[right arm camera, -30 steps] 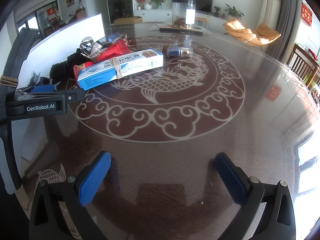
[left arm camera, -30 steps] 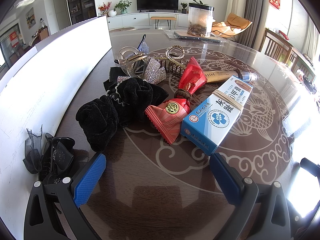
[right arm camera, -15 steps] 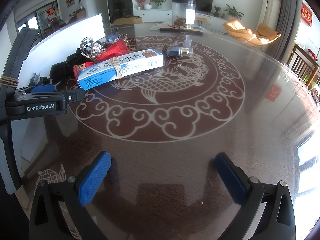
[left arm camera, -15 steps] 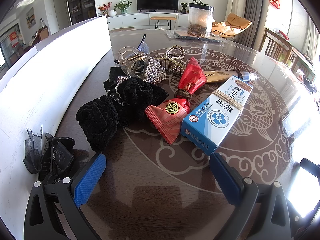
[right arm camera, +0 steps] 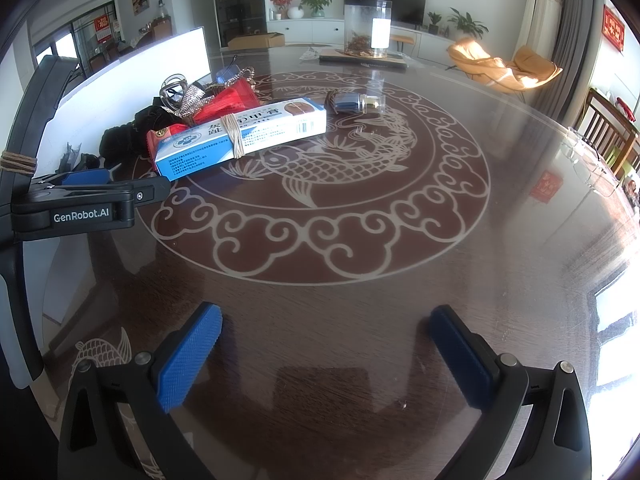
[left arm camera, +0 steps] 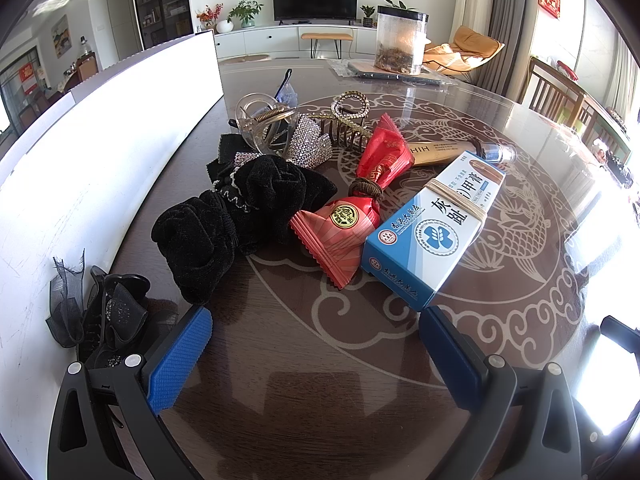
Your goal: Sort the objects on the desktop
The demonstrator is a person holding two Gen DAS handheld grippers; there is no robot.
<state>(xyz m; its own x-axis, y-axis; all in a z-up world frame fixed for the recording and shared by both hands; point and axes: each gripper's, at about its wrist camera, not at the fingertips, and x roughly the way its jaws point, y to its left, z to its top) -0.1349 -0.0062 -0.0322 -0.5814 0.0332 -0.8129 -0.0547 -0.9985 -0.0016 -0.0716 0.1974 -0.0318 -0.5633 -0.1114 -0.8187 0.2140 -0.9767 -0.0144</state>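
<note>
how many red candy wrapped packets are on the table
2. One red packet lies against the blue-and-white box; the other sits behind it, tied to it by a hair band. More may be hidden.

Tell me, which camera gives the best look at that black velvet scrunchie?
The left wrist view. There the black velvet scrunchie lies close and nearly whole, beside the red candy wrapper. The right wrist view shows only a small dark lump behind the blue and white box.
</note>
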